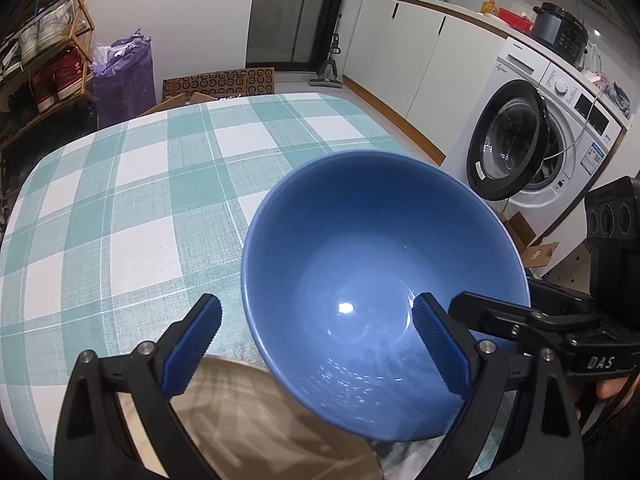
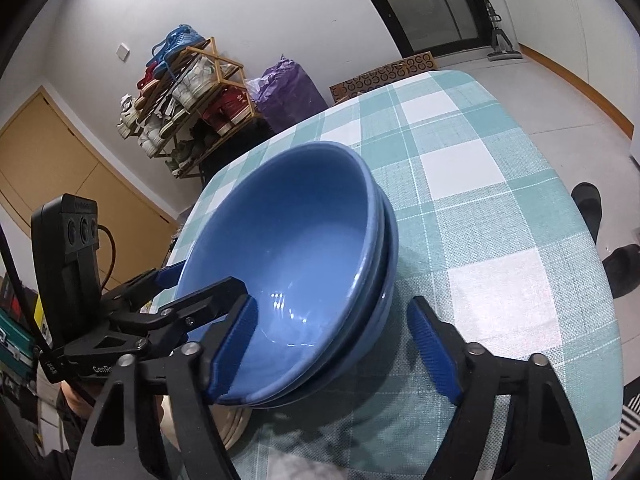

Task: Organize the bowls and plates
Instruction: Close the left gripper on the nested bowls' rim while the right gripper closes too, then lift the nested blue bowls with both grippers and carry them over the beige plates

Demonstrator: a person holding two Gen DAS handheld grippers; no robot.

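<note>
Nested blue bowls (image 1: 372, 264) (image 2: 296, 240) sit on the checked tablecloth (image 1: 120, 200) (image 2: 480, 208), partly over a beige plate (image 1: 248, 420) (image 2: 234, 426). My left gripper (image 1: 320, 344) straddles the near wall of the top bowl, with one pad inside and the other outside above the plate. Neither pad touches, so it is open. My right gripper (image 2: 334, 350) straddles the opposite side of the stack, its left pad inside the top bowl and its right pad clear of the outer bowls; it is open. Each view shows the other gripper (image 1: 500, 316) (image 2: 192, 284) at the bowl's rim.
The table edge runs close to the right of the bowls. Beyond it stands a washing machine (image 1: 516, 140) with its door open. A shoe rack (image 2: 188, 92), a purple bag (image 2: 288, 88) and a cardboard box (image 1: 220, 84) lie past the far edge. Dark slippers (image 2: 588, 204) are on the floor.
</note>
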